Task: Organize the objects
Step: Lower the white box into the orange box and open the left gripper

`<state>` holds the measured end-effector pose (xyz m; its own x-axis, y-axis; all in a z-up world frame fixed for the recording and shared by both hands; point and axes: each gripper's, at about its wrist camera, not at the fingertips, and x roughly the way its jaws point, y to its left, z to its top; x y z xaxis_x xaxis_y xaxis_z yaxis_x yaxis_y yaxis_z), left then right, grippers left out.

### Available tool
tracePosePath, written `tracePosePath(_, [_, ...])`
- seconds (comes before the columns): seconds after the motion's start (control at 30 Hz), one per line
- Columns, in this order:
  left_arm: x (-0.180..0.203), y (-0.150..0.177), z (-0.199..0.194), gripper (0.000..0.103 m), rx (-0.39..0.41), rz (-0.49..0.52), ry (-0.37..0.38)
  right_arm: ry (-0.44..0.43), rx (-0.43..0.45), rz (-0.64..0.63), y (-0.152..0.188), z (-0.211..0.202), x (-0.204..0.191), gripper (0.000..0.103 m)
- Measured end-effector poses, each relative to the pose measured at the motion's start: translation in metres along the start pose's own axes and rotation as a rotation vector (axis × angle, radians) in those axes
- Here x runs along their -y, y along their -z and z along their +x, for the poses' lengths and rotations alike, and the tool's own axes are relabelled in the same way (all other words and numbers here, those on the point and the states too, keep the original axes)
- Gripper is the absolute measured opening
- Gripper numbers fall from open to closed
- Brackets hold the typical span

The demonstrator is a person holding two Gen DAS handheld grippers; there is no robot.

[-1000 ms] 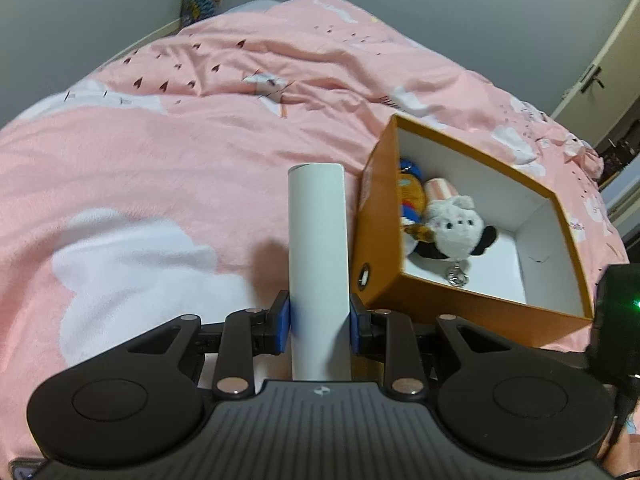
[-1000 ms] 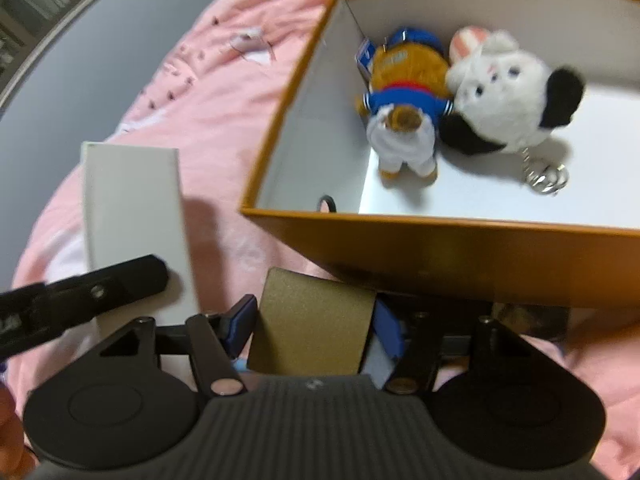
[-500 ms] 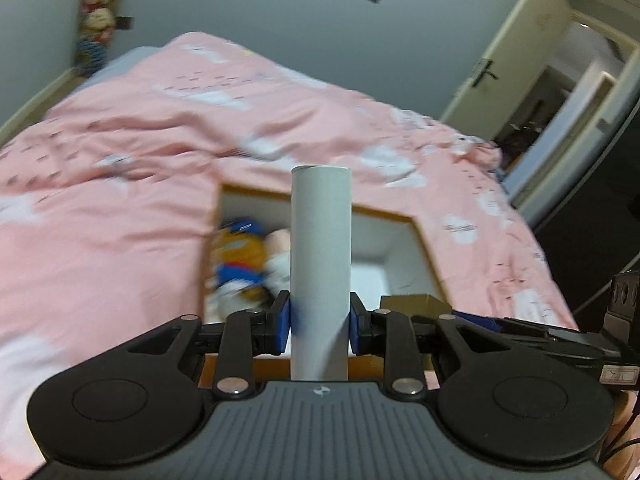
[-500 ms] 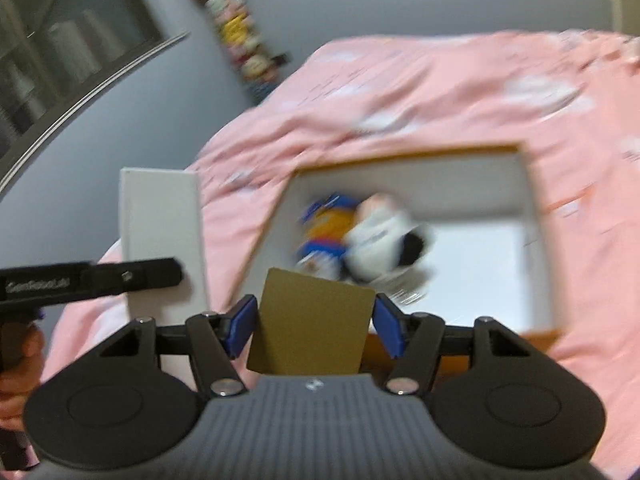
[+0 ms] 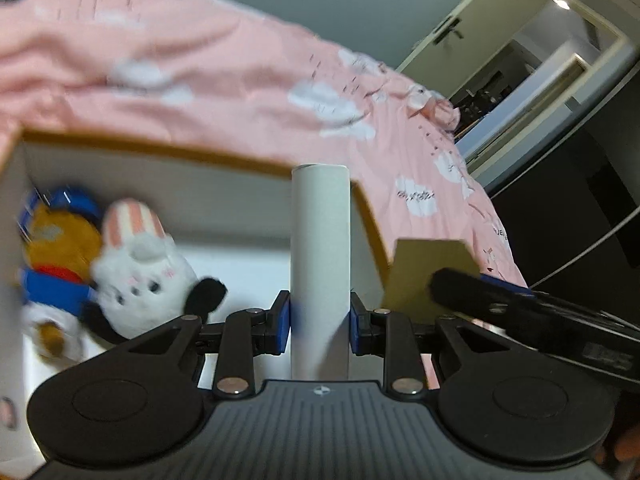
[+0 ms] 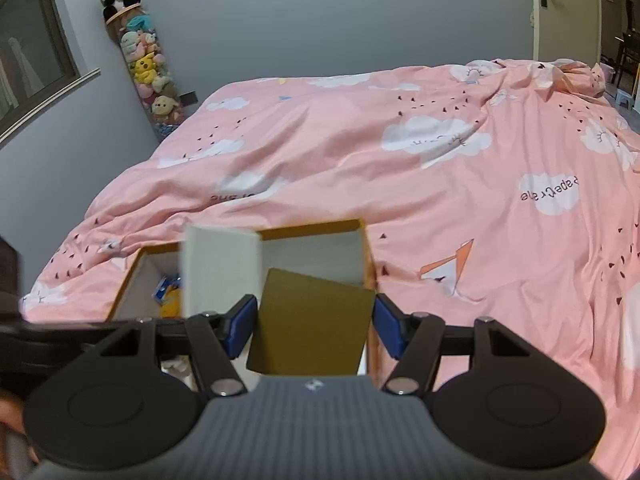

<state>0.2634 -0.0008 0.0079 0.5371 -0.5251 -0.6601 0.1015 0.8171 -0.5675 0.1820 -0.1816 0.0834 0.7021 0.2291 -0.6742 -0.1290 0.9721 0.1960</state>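
Observation:
My left gripper [image 5: 320,316] is shut on a slim white box [image 5: 320,248] and holds it upright over the open orange box [image 5: 160,152], whose white inside holds a white plush [image 5: 144,280] and an orange-and-blue plush [image 5: 56,256]. My right gripper [image 6: 314,326] is shut on a gold-brown box [image 6: 312,324], held over the orange box's [image 6: 360,226] right side. The white box [image 6: 220,268] shows to its left. The gold-brown box [image 5: 424,268] and right gripper also appear at the right of the left wrist view.
The orange box lies on a bed with a pink cloud-print duvet [image 6: 440,168]. A tall rack of plush toys [image 6: 148,64] stands in the far left corner. A door [image 6: 560,8] is at the far right, an open doorway [image 5: 540,64] beyond the bed.
Both grippers have moved forward over the orange box, still holding their boxes. The left view now looks down into the box at the plush toys; the right view has tilted up toward the bed.

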Motion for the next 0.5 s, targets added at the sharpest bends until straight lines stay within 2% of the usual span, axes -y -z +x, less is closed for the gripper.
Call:
tracePosePath(0.2, [-0.017, 0.009, 0.045, 0.031, -0.099, -0.11, 0.028, -0.011, -0.023, 0.001, -0.002, 0.019, 0.011, 0.065])
tracePosePath(0.37, [-0.036, 0.01, 0.063, 0.031, -0.163, -0.215, 0.04, 0.009, -0.024, -0.005, -0.005, 0.029, 0.014, 0.065])
tracePosePath(0.5, [-0.036, 0.01, 0.074, 0.031, -0.206, -0.222, 0.021, -0.028, -0.005, 0.038, -0.012, 0.025, 0.02, 0.065])
